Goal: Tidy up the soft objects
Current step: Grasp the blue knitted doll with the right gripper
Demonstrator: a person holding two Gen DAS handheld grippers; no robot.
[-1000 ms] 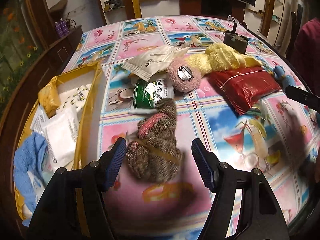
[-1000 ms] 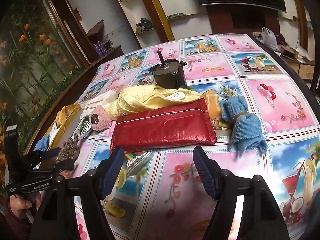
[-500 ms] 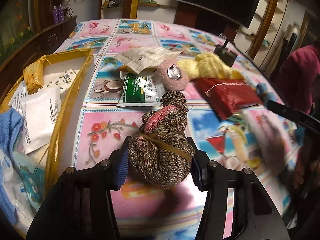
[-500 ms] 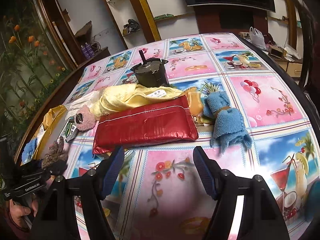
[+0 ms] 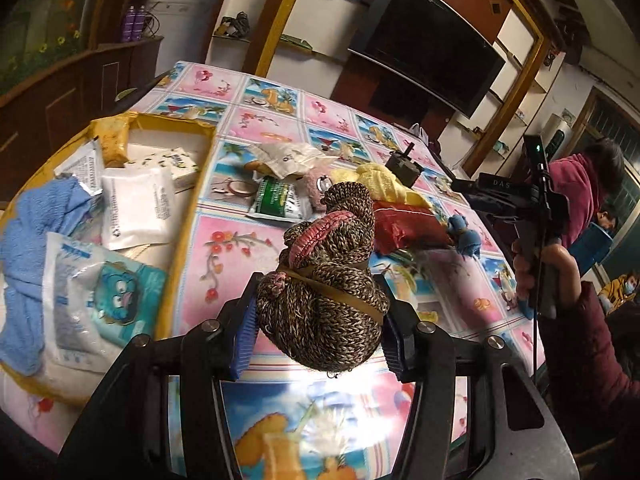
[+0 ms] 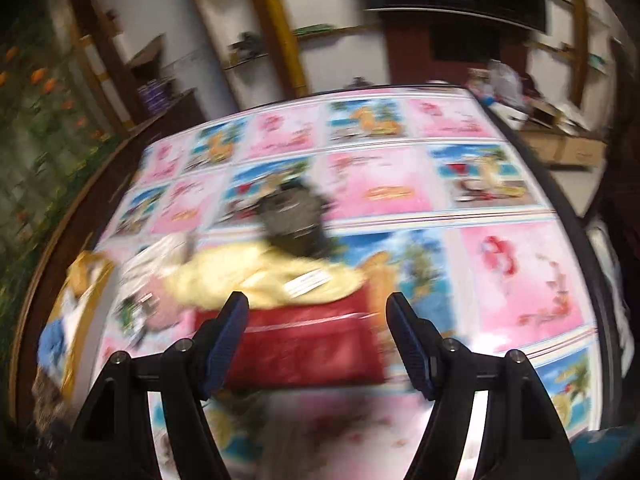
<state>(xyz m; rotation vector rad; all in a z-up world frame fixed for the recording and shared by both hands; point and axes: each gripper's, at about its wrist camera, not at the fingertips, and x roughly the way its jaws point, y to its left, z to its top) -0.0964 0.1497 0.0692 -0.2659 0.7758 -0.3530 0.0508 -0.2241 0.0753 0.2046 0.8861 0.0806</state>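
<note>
My left gripper is shut on a brown knitted bundle tied with a tan band and holds it above the patterned tablecloth, right of the yellow box. The box holds a blue towel and white packets. On the table lie a pink fuzzy roll, a yellow towel, a red pouch and a blue cloth. My right gripper is open and empty, over the red pouch; its view is blurred. The yellow towel lies behind it.
A green packet and a white bag lie mid-table. A dark box with a stick stands behind the towels; it also shows in the right wrist view. A person in maroon sits at the right.
My left gripper closed on the knitted bundle and lifted it off the table. My right gripper moved forward and down toward the red pouch, still open.
</note>
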